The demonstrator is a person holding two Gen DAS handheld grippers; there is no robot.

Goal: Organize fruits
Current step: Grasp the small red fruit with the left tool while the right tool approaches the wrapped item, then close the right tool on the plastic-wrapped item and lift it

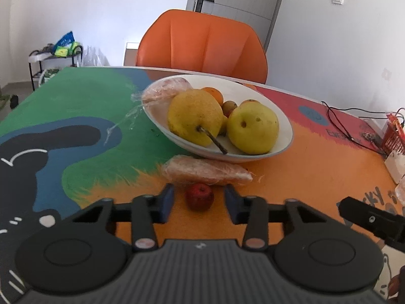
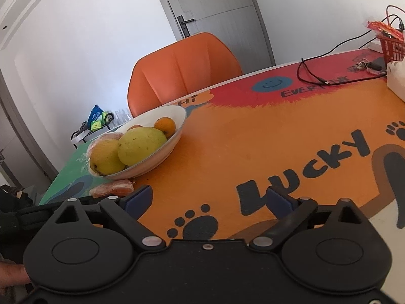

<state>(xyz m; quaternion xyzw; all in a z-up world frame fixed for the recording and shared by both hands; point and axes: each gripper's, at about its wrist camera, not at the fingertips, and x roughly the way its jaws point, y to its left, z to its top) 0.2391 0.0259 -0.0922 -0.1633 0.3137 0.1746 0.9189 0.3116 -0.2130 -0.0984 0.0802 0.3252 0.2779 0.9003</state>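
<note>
A white oval bowl (image 1: 283, 136) stands on the worktop (image 1: 316, 172), its long axis running from the far left to the near right in the left wrist view. In it lie two large yellow pears (image 1: 195, 116), side by side and touching; the left one points its stem (image 1: 212, 139) toward the camera and down to the bowl's floor. Behind them sit an orange (image 1: 215, 95) and a small brownish fruit (image 1: 229, 107), and a plastic-wrapped pinkish fruit (image 1: 164, 90) rests on the far left rim.

Just in front of the bowl a wrapped orange-pink piece (image 1: 207, 171) lies flat on the worktop, long axis left to right, narrowing to the right. Nearer still sits a small red apple (image 1: 199, 196), stem pit upward.

The left gripper (image 1: 199, 200) has its fingers open on either side of the apple, not touching it. The right gripper (image 2: 210, 198) hovers over bare orange worktop, fingers wide open and holding nothing.

An orange chair (image 1: 202, 45) stands behind the worktop.
</note>
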